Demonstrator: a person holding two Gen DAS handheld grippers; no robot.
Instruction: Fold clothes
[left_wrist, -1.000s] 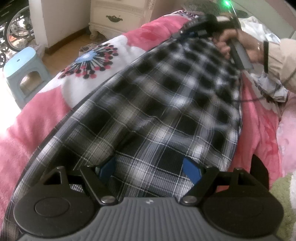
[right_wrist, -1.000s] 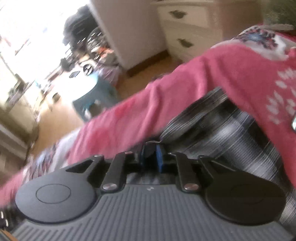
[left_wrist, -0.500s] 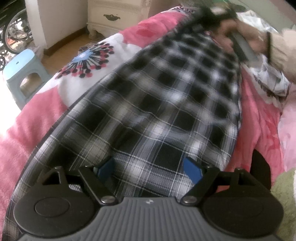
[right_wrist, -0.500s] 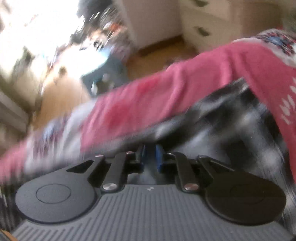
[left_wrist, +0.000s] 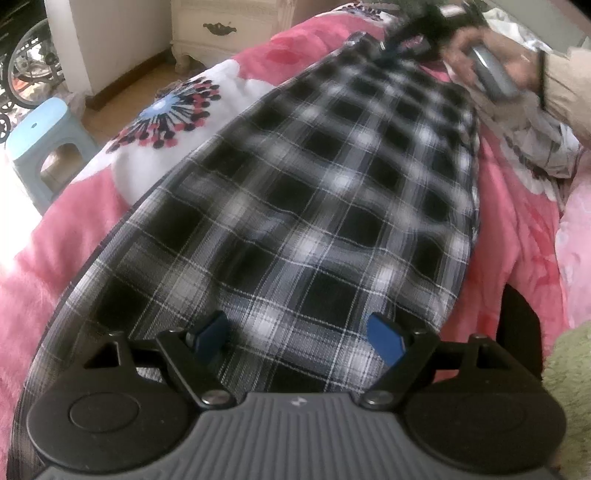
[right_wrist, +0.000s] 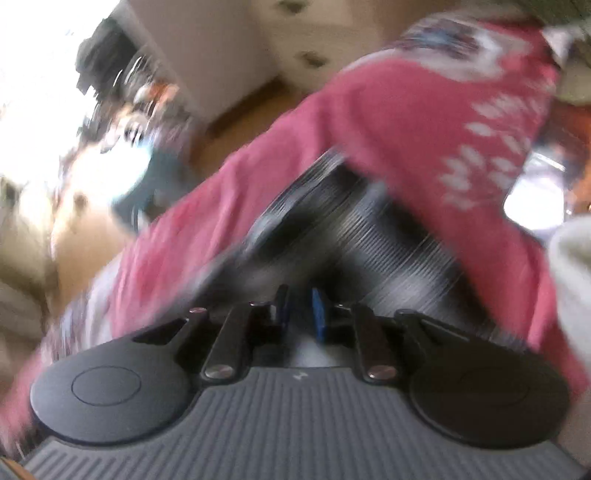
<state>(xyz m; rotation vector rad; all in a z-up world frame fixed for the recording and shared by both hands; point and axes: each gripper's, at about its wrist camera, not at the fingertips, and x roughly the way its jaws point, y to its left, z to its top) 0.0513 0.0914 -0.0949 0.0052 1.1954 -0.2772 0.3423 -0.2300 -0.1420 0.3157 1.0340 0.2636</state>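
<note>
A black-and-white plaid garment (left_wrist: 314, 206) lies stretched lengthwise over a pink blanket (left_wrist: 55, 258) on a bed. My left gripper (left_wrist: 299, 338) stands open at its near end, the blue pads wide apart with plaid cloth between them and not pinched. At the far end a hand (left_wrist: 480, 51) holds my right gripper (left_wrist: 399, 40), blurred by motion. In the right wrist view that gripper (right_wrist: 300, 314) is shut on an edge of the plaid garment (right_wrist: 369, 229), which runs away from the pads across the pink blanket (right_wrist: 388, 122).
A pale blue stool (left_wrist: 40, 136) and a cream dresser (left_wrist: 229, 26) stand on the wooden floor left of the bed. A crumpled white patterned cloth (left_wrist: 535, 147) lies at the far right, below a beige sleeve (left_wrist: 569, 85). A green fuzzy item (left_wrist: 569, 369) sits near right.
The right gripper has swung and rolled with the plaid edge in its pads, and its view is now blurred. The far end of the garment has shifted slightly. The left gripper has stayed put.
</note>
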